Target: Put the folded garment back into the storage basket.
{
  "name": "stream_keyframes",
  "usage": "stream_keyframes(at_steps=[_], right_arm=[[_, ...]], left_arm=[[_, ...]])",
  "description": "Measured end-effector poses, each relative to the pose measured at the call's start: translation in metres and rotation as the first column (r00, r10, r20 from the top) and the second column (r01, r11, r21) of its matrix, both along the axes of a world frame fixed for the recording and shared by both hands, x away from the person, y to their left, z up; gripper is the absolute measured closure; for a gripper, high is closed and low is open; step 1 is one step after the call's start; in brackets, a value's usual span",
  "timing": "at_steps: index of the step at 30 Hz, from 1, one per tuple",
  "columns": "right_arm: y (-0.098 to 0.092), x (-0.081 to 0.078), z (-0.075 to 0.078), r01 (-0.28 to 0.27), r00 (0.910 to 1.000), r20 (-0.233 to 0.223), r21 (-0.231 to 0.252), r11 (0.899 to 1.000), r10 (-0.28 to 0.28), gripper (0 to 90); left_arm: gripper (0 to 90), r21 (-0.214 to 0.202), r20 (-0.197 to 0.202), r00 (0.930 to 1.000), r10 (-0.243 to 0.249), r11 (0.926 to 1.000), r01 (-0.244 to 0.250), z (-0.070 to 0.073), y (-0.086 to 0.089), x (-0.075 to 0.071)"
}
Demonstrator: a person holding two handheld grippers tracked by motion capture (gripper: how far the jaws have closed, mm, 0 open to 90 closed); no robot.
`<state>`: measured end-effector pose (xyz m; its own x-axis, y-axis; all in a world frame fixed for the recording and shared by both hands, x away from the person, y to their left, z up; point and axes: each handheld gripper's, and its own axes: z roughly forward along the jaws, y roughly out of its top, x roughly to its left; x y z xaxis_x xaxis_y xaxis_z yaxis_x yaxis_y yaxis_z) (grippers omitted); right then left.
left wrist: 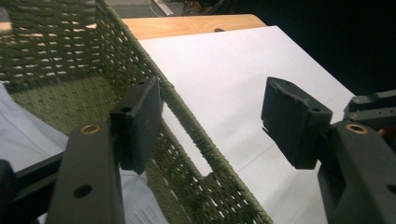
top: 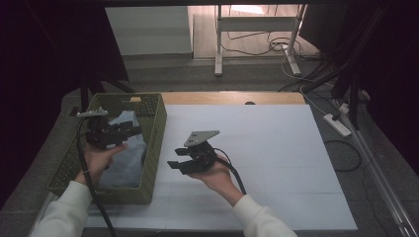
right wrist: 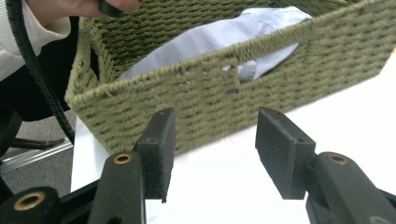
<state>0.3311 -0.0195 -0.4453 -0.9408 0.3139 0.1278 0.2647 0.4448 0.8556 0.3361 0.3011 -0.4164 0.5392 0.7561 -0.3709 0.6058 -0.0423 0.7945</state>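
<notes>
1. Nearest the high view's lens come two pale sleeves, each hand carrying a gripper over a white table sheet [top: 276, 163]
2. Left gripper [top: 132, 132] hangs over the woven green basket [top: 157, 128]; in its own view the jaws stand apart with nothing between them, straddling the basket's right-hand wall
3. Right gripper [top: 174, 162] sits just beside the basket on the sheet, pointing at that same wall; its jaws [right wrist: 212, 154] are also apart and empty
4. Inside the basket lies a pale blue cloth [top: 126, 158], crumpled; in the right gripper view it [right wrist: 233, 32] rises above the near rim
5. From there outward: a bare wooden strip [top: 232, 97] at the table's far edge, then a white stand's legs [top: 218, 44] and loose cables on the floor
6. Judged from its folds, the cloth is light, soft and limp, so it will sag and drag when lifted, and could snag on the wickerwork
7. A raised fold or a bunched edge near the top of the heap looks like the best place to pinch, with the second gripper taking another edge to spread it
</notes>
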Motion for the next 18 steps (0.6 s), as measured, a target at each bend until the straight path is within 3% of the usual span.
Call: stream_keyframes(at_steps=[18], right_arm=[[-0.05,-0.002,-0.007,0.061,0.9981,-0.011,-0.012,0.998,-0.061,48.0]], left_arm=[[37.9,-0.021,0.019,0.999,-0.04,0.999,0.04,-0.005,-0.021,-0.027]])
